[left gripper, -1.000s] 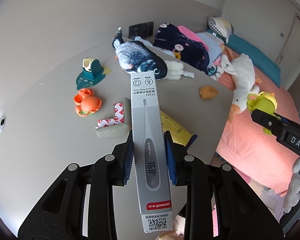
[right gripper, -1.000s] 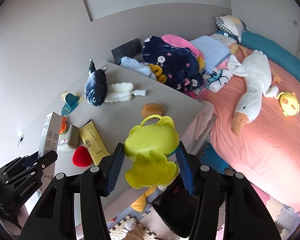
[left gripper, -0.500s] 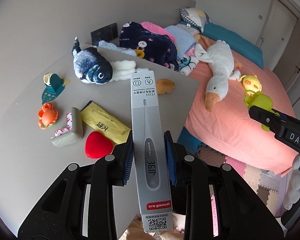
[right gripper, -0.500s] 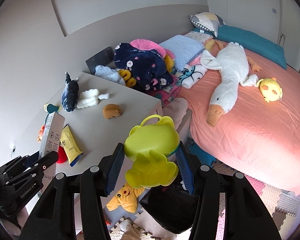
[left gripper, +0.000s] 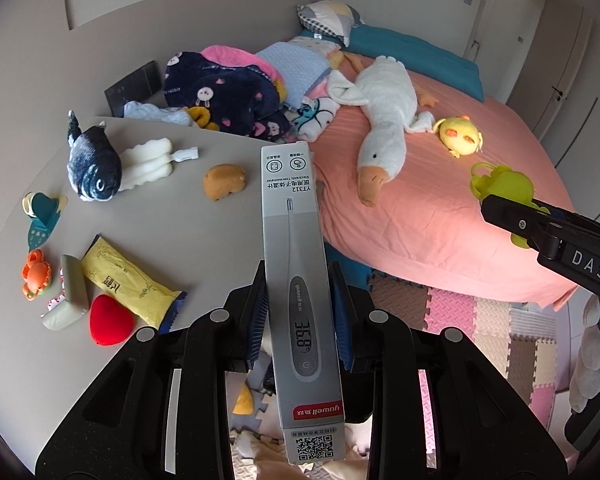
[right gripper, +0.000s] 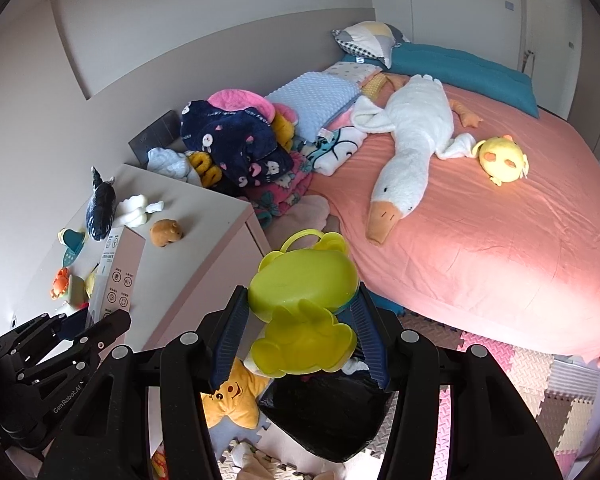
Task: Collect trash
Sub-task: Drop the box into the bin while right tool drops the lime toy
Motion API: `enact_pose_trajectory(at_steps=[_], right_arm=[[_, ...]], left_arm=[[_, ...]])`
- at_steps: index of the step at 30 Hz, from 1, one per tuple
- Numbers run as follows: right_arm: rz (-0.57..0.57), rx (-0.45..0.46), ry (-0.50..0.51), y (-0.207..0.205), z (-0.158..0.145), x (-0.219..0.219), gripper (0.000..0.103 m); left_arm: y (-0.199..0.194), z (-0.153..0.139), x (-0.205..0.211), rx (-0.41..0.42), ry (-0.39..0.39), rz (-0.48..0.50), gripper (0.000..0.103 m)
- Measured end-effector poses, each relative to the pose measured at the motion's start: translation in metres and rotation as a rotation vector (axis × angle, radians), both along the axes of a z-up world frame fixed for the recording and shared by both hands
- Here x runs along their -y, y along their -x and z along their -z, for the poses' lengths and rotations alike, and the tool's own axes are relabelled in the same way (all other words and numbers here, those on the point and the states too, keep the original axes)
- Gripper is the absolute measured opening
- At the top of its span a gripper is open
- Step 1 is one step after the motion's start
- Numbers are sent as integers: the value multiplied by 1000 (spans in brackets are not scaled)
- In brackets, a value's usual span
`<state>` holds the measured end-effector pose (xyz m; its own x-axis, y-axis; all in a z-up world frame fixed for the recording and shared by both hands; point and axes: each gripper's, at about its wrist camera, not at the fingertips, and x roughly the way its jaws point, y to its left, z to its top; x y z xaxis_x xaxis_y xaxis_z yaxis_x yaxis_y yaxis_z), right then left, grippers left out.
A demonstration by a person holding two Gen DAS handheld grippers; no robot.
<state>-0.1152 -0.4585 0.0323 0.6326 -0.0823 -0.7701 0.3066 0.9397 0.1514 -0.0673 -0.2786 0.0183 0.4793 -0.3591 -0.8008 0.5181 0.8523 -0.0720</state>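
The pink-sheeted bed [right gripper: 480, 240] fills the right half of your right wrist view, with the white goose plush [right gripper: 412, 148] stretched across it and the yellow chick plush [right gripper: 502, 160] just beside the goose's tail end. The grey table [left gripper: 172, 224] takes the left half of the left wrist view, carrying the shark plush [left gripper: 94, 168], the yellow snack wrapper [left gripper: 128, 284] and the red heart [left gripper: 110, 320] toward the lower left. At the bottom centre of the right wrist view a black trash bag [right gripper: 328, 412] lies on the foam floor mat, directly under your fingers.

Your left gripper [left gripper: 300, 312] is clenched on the grey thermometer box [left gripper: 300, 292], which stands lengthwise up the middle of the frame. Your right gripper [right gripper: 300, 324] is grasping the yellow-green toy case [right gripper: 304, 300], its blue pads pressed to both sides.

You appear to be in the carrying step, both items lifted clear of the table and headed for disposal. The next move likely calls for lowering each gripper over the bag's mouth and releasing there; its opening is hidden behind the case, so line up carefully before you let go.
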Motion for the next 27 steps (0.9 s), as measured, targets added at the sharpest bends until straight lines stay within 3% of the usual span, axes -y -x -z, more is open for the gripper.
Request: enact_pose_trajectory(at_steps=[11,23,25,26,27], right_arm=[[67,-18,16,15,2,27,54],[84,-43,-21,5,11,36,54],[80,-54,-22,2,10,37,57],[84,-52,-13,1,9,37,66],[97,-44,2,2,7,36,71]], left_arm=[[7,7,48,-11,-12,122,29],[-2,16,64,-43,-24,178,31],[-2,15,65,-35,-22,181,45],[-2,13,64,-17,-17,172,74],[-1,9,63,11,-13,161,92]])
